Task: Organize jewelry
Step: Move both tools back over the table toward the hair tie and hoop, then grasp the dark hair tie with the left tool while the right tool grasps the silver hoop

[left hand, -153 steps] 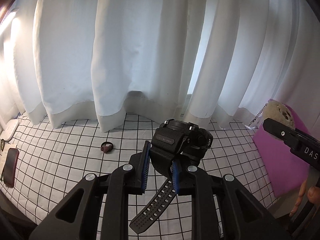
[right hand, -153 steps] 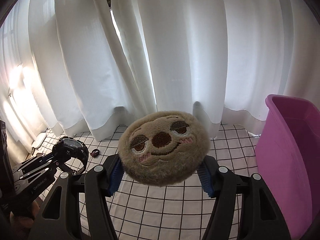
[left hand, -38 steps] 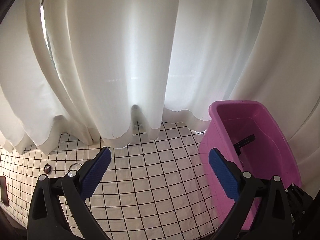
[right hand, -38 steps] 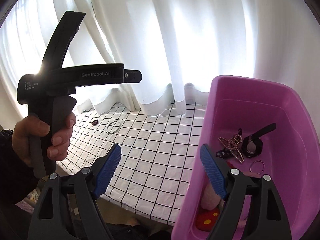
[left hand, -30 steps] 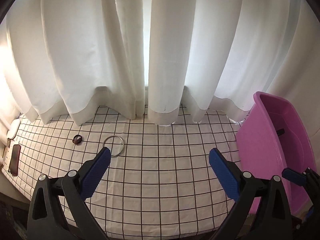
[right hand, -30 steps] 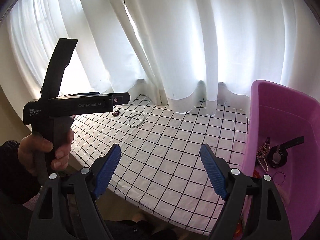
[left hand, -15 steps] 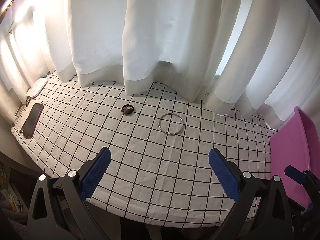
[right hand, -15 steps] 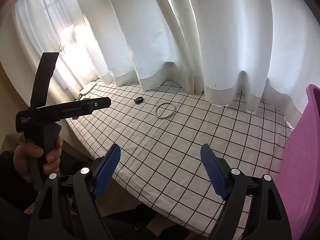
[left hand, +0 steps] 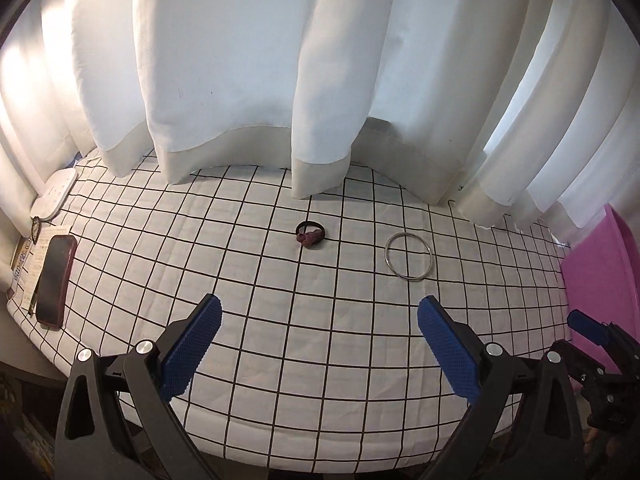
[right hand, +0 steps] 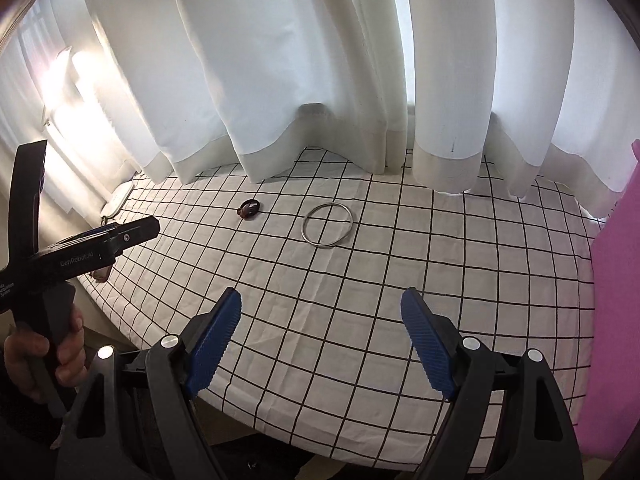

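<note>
A silver bangle (left hand: 408,256) lies flat on the checked cloth near the curtain; it also shows in the right wrist view (right hand: 327,224). A black hair tie with a dark red knot (left hand: 310,235) lies to its left, seen also in the right wrist view (right hand: 249,209). My left gripper (left hand: 318,338) is open and empty over the table's near side, short of both items. My right gripper (right hand: 321,330) is open and empty, also short of them. The pink bin (left hand: 600,276) stands at the right edge (right hand: 616,300).
A white table with a black grid cloth (left hand: 320,320) is backed by white curtains (left hand: 320,80). A phone in a red case (left hand: 55,280) and a white flat device (left hand: 54,196) lie at the far left. The left gripper's handle (right hand: 80,252) is at left.
Both grippers have swung left away from the pink bin and lowered toward the table; the bangle and hair tie now sit nearer the middle of both views. Both grippers stay open.
</note>
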